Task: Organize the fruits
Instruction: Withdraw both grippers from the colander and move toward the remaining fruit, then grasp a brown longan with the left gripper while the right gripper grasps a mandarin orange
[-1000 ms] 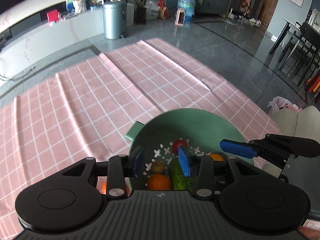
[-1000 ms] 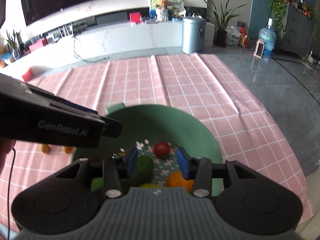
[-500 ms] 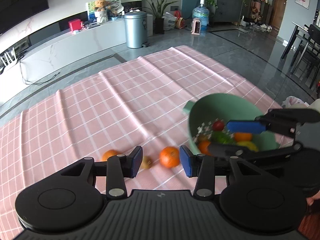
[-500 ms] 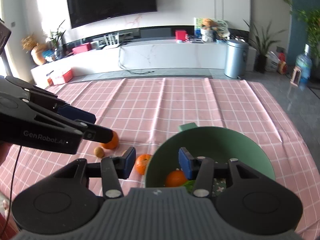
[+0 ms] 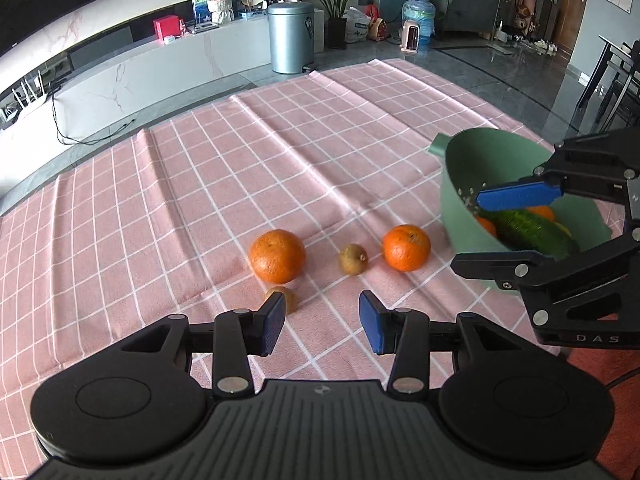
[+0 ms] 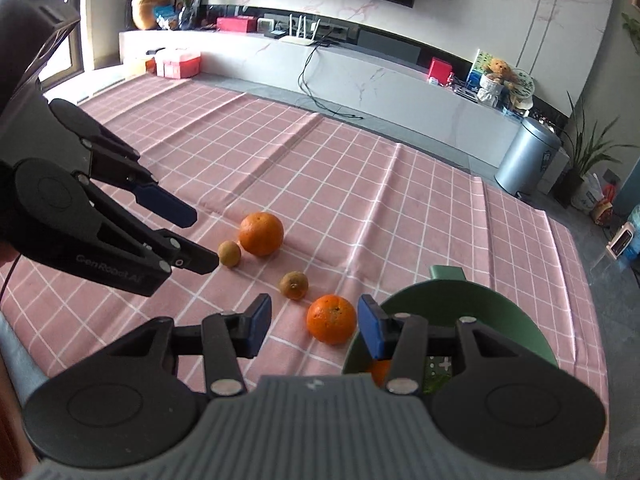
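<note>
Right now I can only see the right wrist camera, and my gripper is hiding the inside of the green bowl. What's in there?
Observer: In the left wrist view, a cucumber lies in the green bowl.
Operator: Any fruit with it?
Observer: Yes, an orange fruit sits just behind the cucumber.
Operator: Is the left gripper holding something?
Observer: No. The left gripper is open with only tablecloth between its fingers, and a small brown fruit peeks out from behind its left finger.
</note>
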{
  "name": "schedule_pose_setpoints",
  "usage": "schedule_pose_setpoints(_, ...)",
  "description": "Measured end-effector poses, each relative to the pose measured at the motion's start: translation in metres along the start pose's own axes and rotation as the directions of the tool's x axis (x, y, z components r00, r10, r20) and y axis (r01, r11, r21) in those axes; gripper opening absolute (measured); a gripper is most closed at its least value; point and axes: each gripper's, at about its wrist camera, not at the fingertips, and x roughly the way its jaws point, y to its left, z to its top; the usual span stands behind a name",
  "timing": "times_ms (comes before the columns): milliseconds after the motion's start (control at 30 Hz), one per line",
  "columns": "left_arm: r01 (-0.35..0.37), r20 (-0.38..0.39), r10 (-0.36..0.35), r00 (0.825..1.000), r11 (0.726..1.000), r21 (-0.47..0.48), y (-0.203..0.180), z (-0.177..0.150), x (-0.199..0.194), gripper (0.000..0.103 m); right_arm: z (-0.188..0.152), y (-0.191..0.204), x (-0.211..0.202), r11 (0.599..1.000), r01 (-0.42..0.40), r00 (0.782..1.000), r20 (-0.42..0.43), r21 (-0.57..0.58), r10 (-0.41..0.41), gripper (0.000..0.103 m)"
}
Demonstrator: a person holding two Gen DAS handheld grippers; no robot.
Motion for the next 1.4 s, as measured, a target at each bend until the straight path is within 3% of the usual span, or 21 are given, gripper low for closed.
schedule_pose_setpoints(267, 0.008, -0.033, -0.011, 0.999, 0.997, -0.083, 0.024, -0.004, 0.029, 0.051, 0.016, 0.002, 0.036, 0.986, -0.027, 0.99, -0.142, -0.164, 0.003, 0.044)
schedule_pose_setpoints(633, -0.017, -0.079, 0.011, 0.997, 0.997, -0.079, 0.028, -0.008, 0.06, 0.051, 0.028, 0.006, 0.088, 0.94, -0.1, 0.947, -0.321, -0.326, -0.011, 0.043)
schedule_pose_setpoints(867, -0.033, -0.09, 0.025, 0.996, 0.996, -0.083, 0.031, -0.008, 0.069, 0.05, 0.026, 0.01, 0.108, 0.912, -0.117, 0.933, -0.358, -0.393, -0.035, 0.043)
schedule_pose_setpoints(1233, -0.037, -0.07, 0.031, 0.997, 0.996, -0.086, 0.032, -0.007, 0.072, 0.029, 0.018, 0.018, 0.113, 0.886, -0.118, 0.932, -0.357, -0.449, -0.056, 0.04)
schedule_pose_setpoints(1400, -0.041, -0.071, 0.033, 0.997, 0.993, -0.111, 0.036, -0.007, 0.07, 0.028, 0.017, 0.02, 0.112, 0.881, -0.111, 0.934, -0.351, -0.459, -0.066, 0.039)
